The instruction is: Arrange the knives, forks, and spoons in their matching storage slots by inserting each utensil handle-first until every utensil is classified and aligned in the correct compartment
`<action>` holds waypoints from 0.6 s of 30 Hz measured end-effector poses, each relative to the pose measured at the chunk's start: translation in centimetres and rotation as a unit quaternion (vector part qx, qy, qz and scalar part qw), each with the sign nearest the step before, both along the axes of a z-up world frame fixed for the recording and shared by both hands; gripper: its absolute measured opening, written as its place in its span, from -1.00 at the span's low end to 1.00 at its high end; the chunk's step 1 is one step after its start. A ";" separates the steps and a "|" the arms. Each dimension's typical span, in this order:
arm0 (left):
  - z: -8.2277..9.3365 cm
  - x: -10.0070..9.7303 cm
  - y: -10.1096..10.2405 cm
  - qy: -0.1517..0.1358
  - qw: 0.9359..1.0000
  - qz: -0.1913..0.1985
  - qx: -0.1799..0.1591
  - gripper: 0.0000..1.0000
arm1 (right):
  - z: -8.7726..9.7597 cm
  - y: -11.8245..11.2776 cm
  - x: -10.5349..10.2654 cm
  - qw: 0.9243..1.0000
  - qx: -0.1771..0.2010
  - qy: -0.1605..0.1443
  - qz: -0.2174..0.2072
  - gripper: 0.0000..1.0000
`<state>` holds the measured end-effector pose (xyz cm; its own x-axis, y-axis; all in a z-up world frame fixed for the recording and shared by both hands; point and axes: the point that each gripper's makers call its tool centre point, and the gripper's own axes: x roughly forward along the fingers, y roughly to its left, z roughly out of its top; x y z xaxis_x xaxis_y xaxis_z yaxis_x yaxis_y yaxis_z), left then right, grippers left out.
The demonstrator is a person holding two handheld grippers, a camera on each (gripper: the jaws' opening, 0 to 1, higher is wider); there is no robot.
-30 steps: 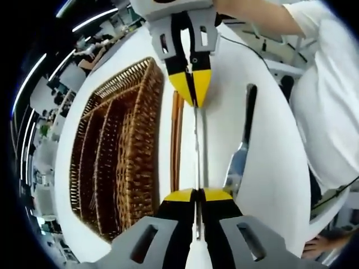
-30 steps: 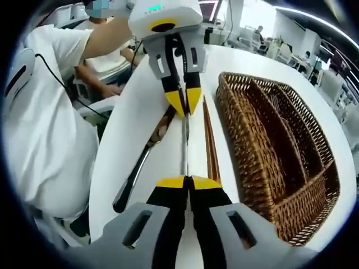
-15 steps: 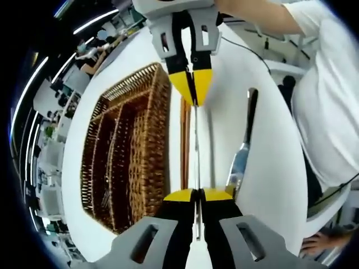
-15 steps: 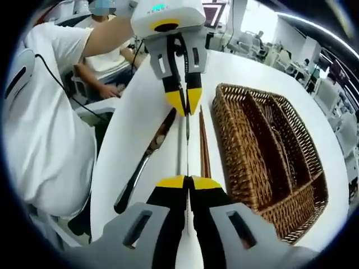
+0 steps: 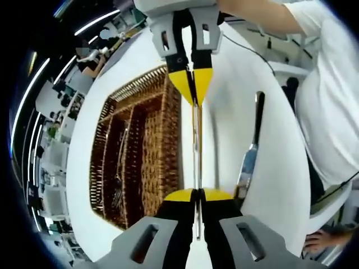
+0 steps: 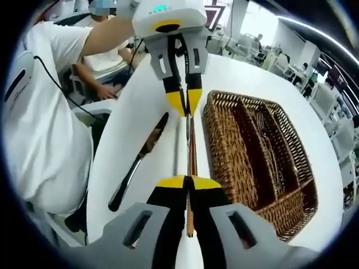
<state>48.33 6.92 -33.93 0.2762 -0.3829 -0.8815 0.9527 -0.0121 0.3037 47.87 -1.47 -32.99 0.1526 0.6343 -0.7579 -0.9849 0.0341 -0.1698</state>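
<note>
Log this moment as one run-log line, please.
left gripper: shut on thin utensil | right gripper: shut on its other end | wicker tray: beside | knife: on table

The basket (image 5: 137, 148) is woven brown wicker, rough and ribbed, with a dull sheen. The table (image 5: 224, 129) is smooth, matt white. The knife (image 5: 249, 154) has a bright polished metal blade and a glossy black handle. The chopsticks (image 6: 191, 162) look like smooth reddish-brown wood. The thin utensil (image 5: 196, 151) clamped between both grippers is shiny metal.
</note>
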 end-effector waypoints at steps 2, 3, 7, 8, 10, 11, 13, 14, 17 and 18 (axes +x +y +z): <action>0.1 0.4 0.1 -0.001 1.000 0.001 0.001 -0.95 | 0.1 0.0 0.3 1.000 -0.001 -0.001 0.000 -0.97; 0.1 0.5 0.1 -0.001 1.000 0.002 0.001 -0.95 | 0.2 0.1 0.4 1.000 -0.001 -0.002 0.001 -0.97; 0.1 1.0 0.1 -0.003 1.000 0.005 -0.001 -0.95 | 0.3 0.2 1.1 1.000 -0.001 -0.005 0.000 -0.97; 0.1 1.2 0.1 -0.002 1.000 0.007 -0.002 -0.95 | 0.3 0.2 1.4 1.000 0.000 -0.006 0.000 -0.97; 0.1 1.3 0.2 -0.002 1.000 0.008 -0.002 -0.95 | 0.3 0.3 1.5 1.000 -0.001 -0.006 0.001 -0.97; 0.1 1.5 0.2 -0.003 1.000 0.009 -0.002 -0.95 | 0.3 0.4 1.7 1.000 -0.001 -0.008 0.001 -0.97; 0.1 1.8 0.4 -0.007 1.000 0.010 0.001 -0.95 | 0.3 0.4 2.0 1.000 -0.002 -0.009 0.001 -0.97; 0.2 1.9 0.4 -0.008 1.000 0.011 0.002 -0.95 | 0.3 0.5 2.1 1.000 -0.002 -0.010 0.001 -0.97; 0.3 2.4 0.6 -0.009 1.000 0.014 0.004 -0.95 | 0.4 0.6 2.5 1.000 -0.001 -0.010 0.001 -0.97; 0.4 2.5 0.6 -0.009 1.000 0.015 0.004 -0.95 | 0.5 0.6 2.6 1.000 -0.001 -0.011 0.001 -0.97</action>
